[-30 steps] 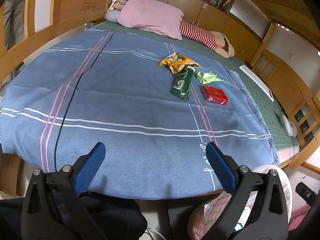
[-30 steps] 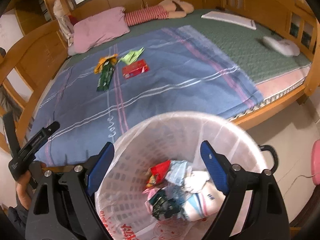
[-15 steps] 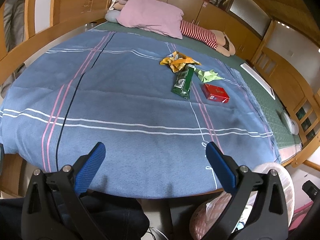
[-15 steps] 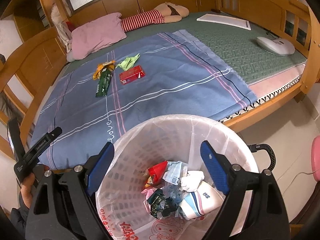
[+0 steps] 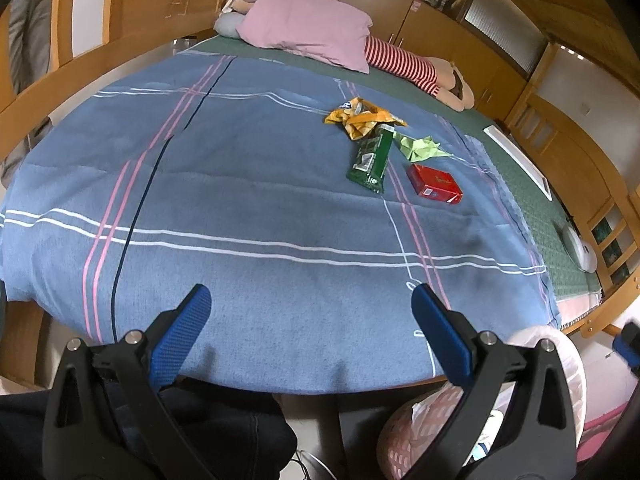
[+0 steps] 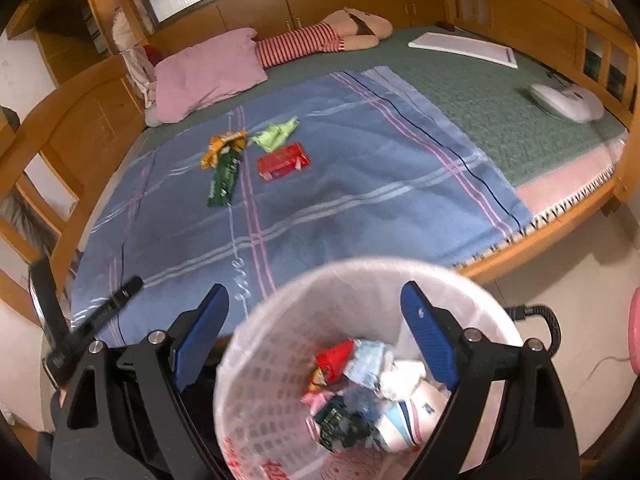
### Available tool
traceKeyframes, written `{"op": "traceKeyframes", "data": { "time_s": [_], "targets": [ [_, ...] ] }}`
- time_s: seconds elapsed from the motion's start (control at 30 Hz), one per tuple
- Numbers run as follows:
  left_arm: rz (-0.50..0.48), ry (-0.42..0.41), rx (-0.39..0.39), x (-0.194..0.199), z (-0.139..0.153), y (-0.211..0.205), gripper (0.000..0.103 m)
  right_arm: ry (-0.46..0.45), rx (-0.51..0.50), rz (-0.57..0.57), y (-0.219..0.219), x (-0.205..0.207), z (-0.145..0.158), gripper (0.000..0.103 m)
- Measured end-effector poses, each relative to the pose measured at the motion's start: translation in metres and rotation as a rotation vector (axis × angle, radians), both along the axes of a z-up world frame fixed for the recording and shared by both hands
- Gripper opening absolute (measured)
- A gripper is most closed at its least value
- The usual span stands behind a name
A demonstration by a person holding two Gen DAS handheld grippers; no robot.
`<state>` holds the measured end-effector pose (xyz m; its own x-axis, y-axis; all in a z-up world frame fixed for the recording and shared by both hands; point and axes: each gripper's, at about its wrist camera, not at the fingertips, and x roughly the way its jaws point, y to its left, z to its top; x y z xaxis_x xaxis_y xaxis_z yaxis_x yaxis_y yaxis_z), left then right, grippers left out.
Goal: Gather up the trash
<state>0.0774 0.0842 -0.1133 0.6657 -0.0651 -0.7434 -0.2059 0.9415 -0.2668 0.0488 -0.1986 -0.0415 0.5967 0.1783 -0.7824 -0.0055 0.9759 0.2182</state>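
**Four scraps on the blanket, bin at the bedside**

Both tongs stand wide and hold nothing. The left gripper [image 5: 306, 330] hangs over the near edge of the blue blanket [image 5: 240, 208]. The right gripper [image 6: 314, 332] hangs above the white trash basket [image 6: 256, 380], which stands on the floor beside the bed and already holds crumpled wrappers. Out on the blanket lie an orange wrapper [image 5: 362, 118], a green packet [image 5: 371, 158] touching it, a pale green paper [image 5: 420, 148] and a red box [image 5: 434, 184], close together.
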Motion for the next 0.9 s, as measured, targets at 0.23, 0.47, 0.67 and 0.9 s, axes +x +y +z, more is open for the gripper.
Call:
{"op": "traceKeyframes", "data": {
  "time_s": [0.23, 0.47, 0.67, 0.9],
  "targets": [
    [-0.003, -0.025, -0.009, -0.004, 0.003, 0.0, 0.1, 0.031, 0.027, 0.071, 0.037, 0.05, 0.001, 0.086],
    [-0.007, -0.006, 0.008, 0.0, 0.0, -0.003, 0.1, 0.159, 0.072, 0.126, 0.074, 0.093, -0.02, 0.086],
    [0.113, -0.036, 0.066, -0.005, 0.004, 0.005, 0.1, 0.14, -0.062, 0.15, 0.102, 0.154, -0.021, 0.086],
    [0.21, -0.032, -0.073, -0.006, 0.001, 0.03, 0.1, 0.148, -0.124, 0.185, 0.146, 0.231, -0.045, 0.086]
  ]
}}
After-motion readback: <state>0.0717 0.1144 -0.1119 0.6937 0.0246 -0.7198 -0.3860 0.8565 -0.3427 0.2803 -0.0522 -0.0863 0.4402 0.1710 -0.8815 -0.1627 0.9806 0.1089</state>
